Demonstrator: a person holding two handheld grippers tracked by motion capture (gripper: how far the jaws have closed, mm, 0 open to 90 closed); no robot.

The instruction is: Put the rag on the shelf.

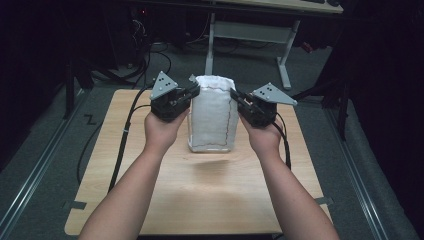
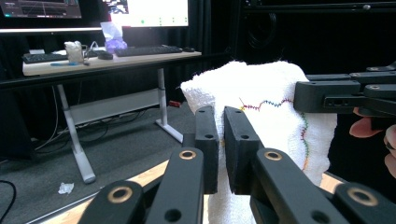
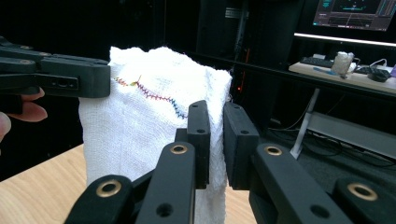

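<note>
A white towel (image 1: 212,117) with multicoloured stitching hangs upright between my two grippers, and its lower edge rests on the wooden table (image 1: 200,200). My left gripper (image 1: 194,91) is shut on the towel's upper left edge. My right gripper (image 1: 234,96) is shut on the upper right edge. In the left gripper view the towel (image 2: 271,93) is pinched between the black jaws of the left gripper (image 2: 220,116), with the right gripper (image 2: 345,95) across from it. In the right gripper view the right gripper (image 3: 217,109) clamps the towel (image 3: 140,126) by its edge.
A desk (image 2: 112,58) with keyboards and monitors stands beyond the table, its white legs (image 1: 285,60) on the grey floor. Black cables (image 1: 120,150) trail off the table's left side. Bare wood (image 1: 210,175) lies in front of the towel.
</note>
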